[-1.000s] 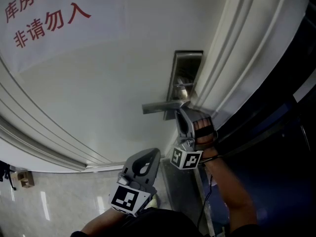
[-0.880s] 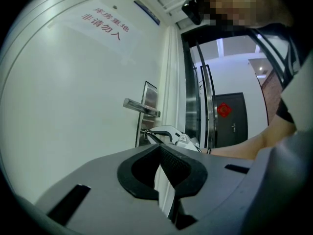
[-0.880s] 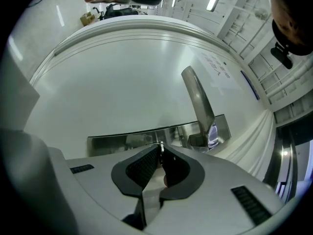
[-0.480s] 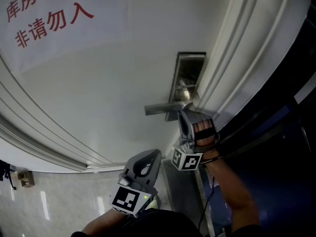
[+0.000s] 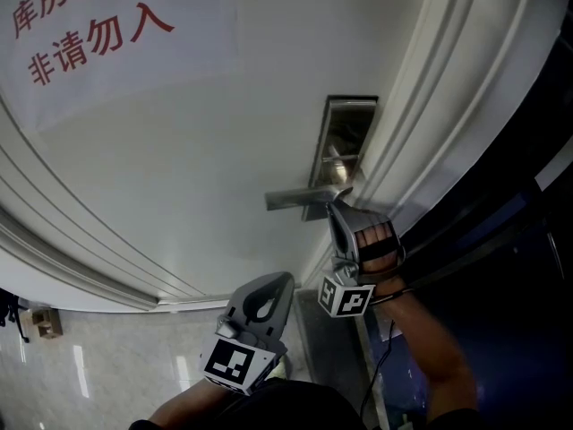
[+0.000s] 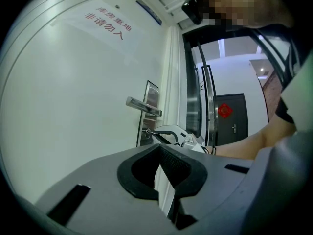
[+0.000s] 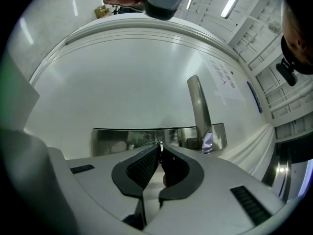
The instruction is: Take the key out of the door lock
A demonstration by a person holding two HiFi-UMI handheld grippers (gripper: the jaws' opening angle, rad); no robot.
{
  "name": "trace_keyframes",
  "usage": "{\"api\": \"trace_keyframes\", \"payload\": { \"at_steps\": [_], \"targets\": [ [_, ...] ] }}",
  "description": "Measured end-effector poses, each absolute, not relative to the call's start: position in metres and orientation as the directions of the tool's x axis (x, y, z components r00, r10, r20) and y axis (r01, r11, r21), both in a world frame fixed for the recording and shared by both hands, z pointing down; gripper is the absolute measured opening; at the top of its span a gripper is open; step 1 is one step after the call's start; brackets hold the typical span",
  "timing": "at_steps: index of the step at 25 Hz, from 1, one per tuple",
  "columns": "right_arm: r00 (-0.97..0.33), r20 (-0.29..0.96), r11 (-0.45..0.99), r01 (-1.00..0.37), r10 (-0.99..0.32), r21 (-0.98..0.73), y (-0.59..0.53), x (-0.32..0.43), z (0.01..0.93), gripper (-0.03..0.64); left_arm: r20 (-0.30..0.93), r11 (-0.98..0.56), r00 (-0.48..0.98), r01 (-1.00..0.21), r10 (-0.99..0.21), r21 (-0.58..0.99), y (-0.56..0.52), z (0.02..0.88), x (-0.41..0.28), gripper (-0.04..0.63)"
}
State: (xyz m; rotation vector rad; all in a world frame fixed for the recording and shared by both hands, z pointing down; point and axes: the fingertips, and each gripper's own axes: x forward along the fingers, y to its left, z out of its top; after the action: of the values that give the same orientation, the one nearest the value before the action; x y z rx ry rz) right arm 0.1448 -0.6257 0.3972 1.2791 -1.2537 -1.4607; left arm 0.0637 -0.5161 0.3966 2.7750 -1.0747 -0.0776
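Observation:
A steel lock plate (image 5: pixel 345 141) with a lever handle (image 5: pixel 300 197) sits at the edge of the white door (image 5: pixel 179 177). My right gripper (image 5: pixel 334 208) is just below the handle, its tips at the plate. In the right gripper view the right gripper (image 7: pixel 158 148) is shut on the small metal key (image 7: pixel 157 144) in front of the lock plate (image 7: pixel 122 140). The left gripper view shows the key (image 6: pixel 146 131) at the plate below the handle (image 6: pixel 143 106); I cannot tell how deep it sits. My left gripper (image 5: pixel 273 280) hangs lower, away from the door, shut on nothing (image 6: pixel 159 150).
A white sign with red characters (image 5: pixel 89 30) hangs on the door at the upper left. The door frame mouldings (image 5: pixel 430 124) and a dark opening (image 5: pixel 519 240) lie to the right. Tiled floor (image 5: pixel 89 374) shows at the bottom left. A person's forearm (image 5: pixel 430 356) holds the right gripper.
The right gripper and its marker cube have drawn slightly down and back from the lock plate. The left gripper has hardly moved.

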Motion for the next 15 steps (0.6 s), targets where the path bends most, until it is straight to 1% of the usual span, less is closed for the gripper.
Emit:
{"api": "trace_keyframes", "payload": {
  "at_steps": [15],
  "targets": [
    [-0.161,-0.164,-0.16,-0.042,-0.973,0.986,-0.598,0.149,0.405,0.021,-0.002,-0.742,0.752,-0.65,-0.659,0.166,-0.5,0.389,0.071,0.005]
  ]
}}
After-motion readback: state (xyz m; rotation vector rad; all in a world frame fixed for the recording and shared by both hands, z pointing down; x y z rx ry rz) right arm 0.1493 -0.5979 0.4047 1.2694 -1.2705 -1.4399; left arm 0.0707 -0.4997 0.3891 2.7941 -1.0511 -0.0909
